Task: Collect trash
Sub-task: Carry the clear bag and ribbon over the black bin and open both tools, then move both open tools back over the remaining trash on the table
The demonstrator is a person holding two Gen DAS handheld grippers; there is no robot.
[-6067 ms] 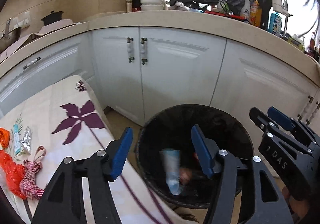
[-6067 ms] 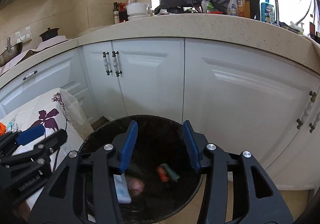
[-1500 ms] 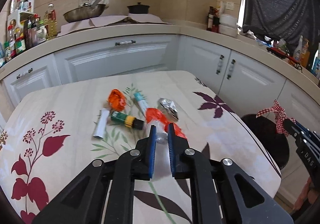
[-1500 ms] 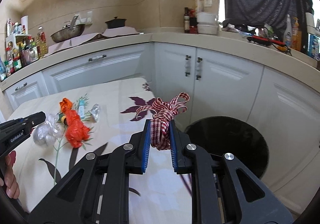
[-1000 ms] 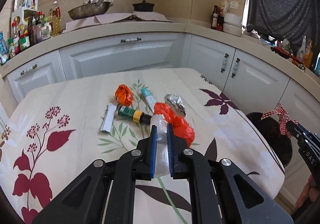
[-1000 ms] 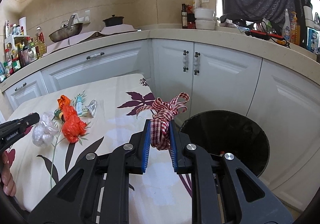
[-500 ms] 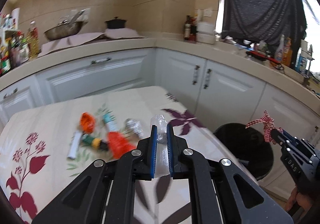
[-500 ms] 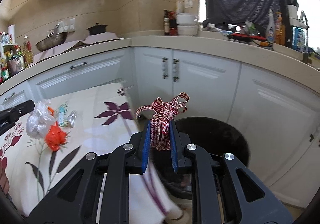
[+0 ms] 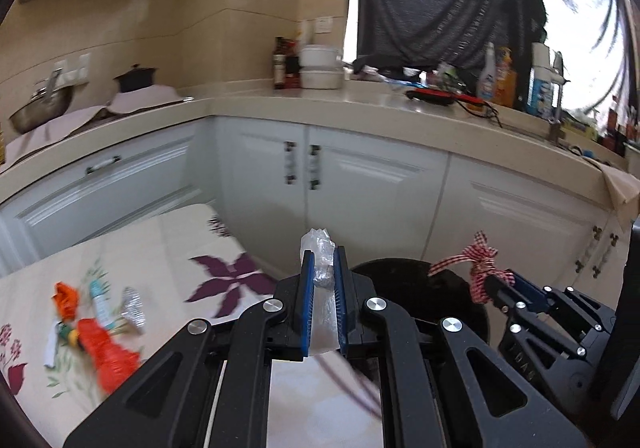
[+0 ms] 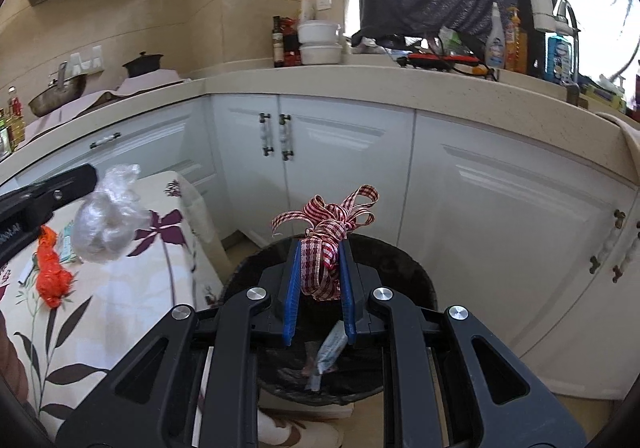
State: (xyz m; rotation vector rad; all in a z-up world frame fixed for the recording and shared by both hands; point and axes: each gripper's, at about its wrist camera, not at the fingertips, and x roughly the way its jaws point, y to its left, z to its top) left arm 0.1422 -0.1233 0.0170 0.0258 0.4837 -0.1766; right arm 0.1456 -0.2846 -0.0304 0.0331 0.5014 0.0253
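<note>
White kitchen cabinets (image 10: 500,216) back a black trash bin (image 10: 404,268); the right claw (image 10: 319,268) pinches a checked ribbon (image 10: 326,236) over it (left claw (image 9: 323,296) clamps crumpled clear plastic (image 9: 320,260) beside the table (image 9: 168,248)).

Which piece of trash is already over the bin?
The red-checked ribbon in the right claw, above the black bin. The clear plastic wad hangs over the table.
</note>
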